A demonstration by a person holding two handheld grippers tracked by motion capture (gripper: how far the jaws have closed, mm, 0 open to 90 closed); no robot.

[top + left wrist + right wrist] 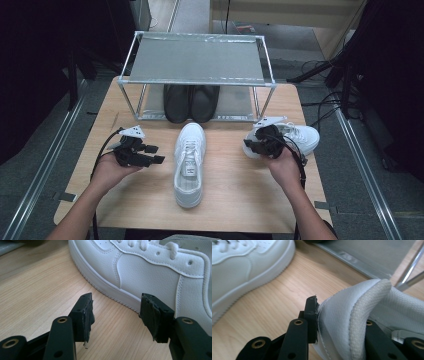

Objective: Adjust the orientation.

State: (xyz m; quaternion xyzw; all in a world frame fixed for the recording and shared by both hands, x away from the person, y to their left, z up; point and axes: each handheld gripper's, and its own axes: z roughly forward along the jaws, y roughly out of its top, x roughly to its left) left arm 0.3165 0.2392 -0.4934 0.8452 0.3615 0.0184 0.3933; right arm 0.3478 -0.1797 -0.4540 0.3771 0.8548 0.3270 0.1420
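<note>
Right tongs (256, 145) clamped on padded heel collar of white leather sneaker (300, 136) near bench's right edge, toe pointing right; left tongs (152, 154) released beside centre white sneaker (189, 165), lengthwise front-to-back.

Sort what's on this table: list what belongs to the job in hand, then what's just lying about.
In the job:
- white sneaker at the right, heel collar clamped by the right hand-held gripper
- white sneaker in the middle, beside the open left hand-held gripper

Lying about:
- black shoes
- metal rack
</note>
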